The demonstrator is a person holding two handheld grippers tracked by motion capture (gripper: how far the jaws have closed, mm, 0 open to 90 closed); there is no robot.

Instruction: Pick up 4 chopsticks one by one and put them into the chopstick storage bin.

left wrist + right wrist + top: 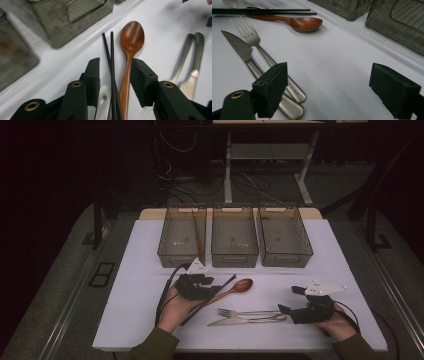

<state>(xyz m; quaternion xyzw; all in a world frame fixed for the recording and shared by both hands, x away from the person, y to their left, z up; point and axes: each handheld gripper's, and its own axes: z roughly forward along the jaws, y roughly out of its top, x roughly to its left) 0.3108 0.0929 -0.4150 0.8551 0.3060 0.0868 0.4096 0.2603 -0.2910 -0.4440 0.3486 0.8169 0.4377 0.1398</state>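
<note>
Chopsticks [111, 62] and wooden spoon [130, 42] lie between the left tool's [115, 75] parted, non-gripping jaws, pointing down.

Looks like a lab to me: dark room, white-covered table [150, 245], loose floor cables [175, 175], a metal-legged bench [230, 165] behind.

Three see-through smoky grey bins sit side by side along the far edge of the white table [145, 270]: left bin [167, 255], middle bin [235, 260], right bin [287, 260], all touching or almost touching. The left one has a pair of reddish-brown chopsticks [198, 235] lying lengthwise inside. The middle and right bins look bare inside. Behind the table there's a pale desk frame [228, 170] standing on the dark floor, with loose cables [172, 170] trailing beside it.
</note>
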